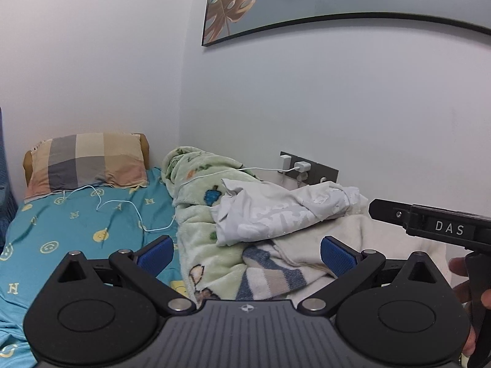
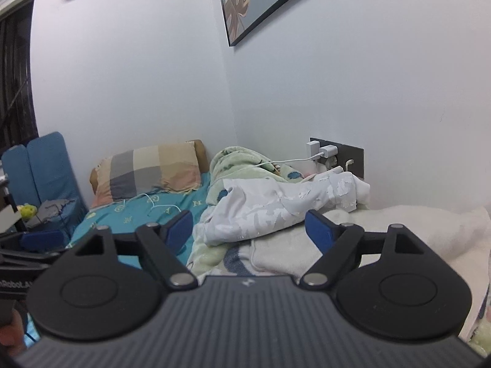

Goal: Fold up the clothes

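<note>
A crumpled white garment with a flaking print (image 1: 276, 211) lies on a heap of blankets on the bed; it also shows in the right wrist view (image 2: 276, 208). My left gripper (image 1: 245, 254) is open and empty, held above the bed short of the garment. My right gripper (image 2: 248, 230) is open and empty, also short of the garment. The right gripper's black body (image 1: 435, 224) shows at the right edge of the left wrist view. Part of the left gripper (image 2: 40, 239) shows at the left edge of the right wrist view.
A green fleece blanket (image 1: 196, 190), a cream blanket (image 1: 353, 239) and a striped blanket (image 1: 270, 273) lie under the garment. A checked pillow (image 1: 89, 162) sits on the turquoise sheet (image 1: 61, 233). White charger cables (image 1: 129, 205) run from the wall socket (image 1: 310, 168). A blue chair (image 2: 46, 178) stands at left.
</note>
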A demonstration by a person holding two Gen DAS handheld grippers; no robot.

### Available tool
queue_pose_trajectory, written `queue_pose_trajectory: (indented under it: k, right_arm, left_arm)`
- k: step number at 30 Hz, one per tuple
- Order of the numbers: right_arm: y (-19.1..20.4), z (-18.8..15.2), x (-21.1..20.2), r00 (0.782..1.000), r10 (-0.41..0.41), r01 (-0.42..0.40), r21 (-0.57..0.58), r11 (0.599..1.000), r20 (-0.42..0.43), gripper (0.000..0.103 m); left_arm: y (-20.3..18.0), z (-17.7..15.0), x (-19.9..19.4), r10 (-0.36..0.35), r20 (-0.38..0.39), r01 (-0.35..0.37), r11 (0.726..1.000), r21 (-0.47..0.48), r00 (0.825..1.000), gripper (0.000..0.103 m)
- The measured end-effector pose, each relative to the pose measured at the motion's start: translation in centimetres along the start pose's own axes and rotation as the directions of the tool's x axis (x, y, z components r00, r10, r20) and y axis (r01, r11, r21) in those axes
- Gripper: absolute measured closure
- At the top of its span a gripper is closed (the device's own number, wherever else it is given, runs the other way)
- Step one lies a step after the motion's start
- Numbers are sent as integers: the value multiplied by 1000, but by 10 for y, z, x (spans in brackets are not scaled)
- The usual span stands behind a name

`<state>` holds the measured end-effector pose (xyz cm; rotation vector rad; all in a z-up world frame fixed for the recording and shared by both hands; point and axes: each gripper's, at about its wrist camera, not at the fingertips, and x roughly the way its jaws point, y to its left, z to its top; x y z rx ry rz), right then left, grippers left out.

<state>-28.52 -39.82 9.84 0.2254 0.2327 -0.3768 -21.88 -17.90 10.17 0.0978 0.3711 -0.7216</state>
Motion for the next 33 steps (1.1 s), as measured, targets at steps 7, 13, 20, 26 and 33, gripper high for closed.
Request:
queue_pose_trajectory:
  k: [7, 13, 20, 26, 33]
  right_arm:
    - [10, -11, -10, 999, -38, 38, -10, 999, 11, 21]
    - [16, -17, -17, 999, -51, 51, -28, 998, 16, 21]
    - [23, -22, -22, 998, -62, 64, -60, 996, 20, 21]
    - [25, -23, -23, 998, -66, 67, -65, 996, 22, 21]
    - [24, -26, -24, 998, -62, 63, -64, 996, 12, 21]
  left_arm:
    - [4, -7, -12, 27, 16, -27, 1000, 7, 1000, 0]
    - [5, -9, -19, 25, 16, -25, 1000, 11, 1000, 0]
    - [8, -9, -23, 33, 13, -33, 999, -5, 999, 0]
    - [13, -11, -23, 48, 4, -48, 999, -18, 999, 0]
    - [15, -11, -27, 45, 1, -45, 999, -28, 999, 0]
